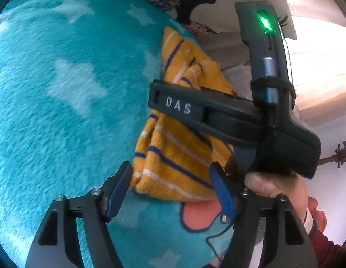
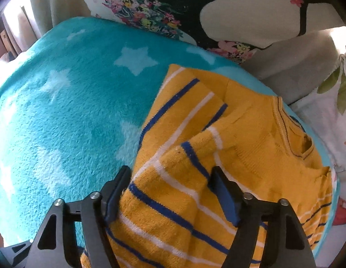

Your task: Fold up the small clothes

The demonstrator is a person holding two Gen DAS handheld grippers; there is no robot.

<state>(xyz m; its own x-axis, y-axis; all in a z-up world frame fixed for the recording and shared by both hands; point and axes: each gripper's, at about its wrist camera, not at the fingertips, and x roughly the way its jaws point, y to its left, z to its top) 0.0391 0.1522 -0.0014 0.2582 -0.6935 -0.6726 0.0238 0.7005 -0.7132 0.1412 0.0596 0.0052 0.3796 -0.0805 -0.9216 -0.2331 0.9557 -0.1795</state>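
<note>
A small yellow sweater with blue and white stripes lies on a teal star blanket. One sleeve is folded over its body, and the collar points to the right. My right gripper points steeply down over the striped lower part. It is open, with a raised fold of the sleeve between the pads and no pad pressing on it. My left gripper is open too, with the sweater edge just beyond its fingertips. The right gripper's black body, held by a hand, crosses the left wrist view above the sweater.
A white pillow with a flower print and a black silhouette leans behind the blanket. Grey bedding and floral fabric lie on the right. The blanket stretches far to the left, with an orange patch near my left fingers.
</note>
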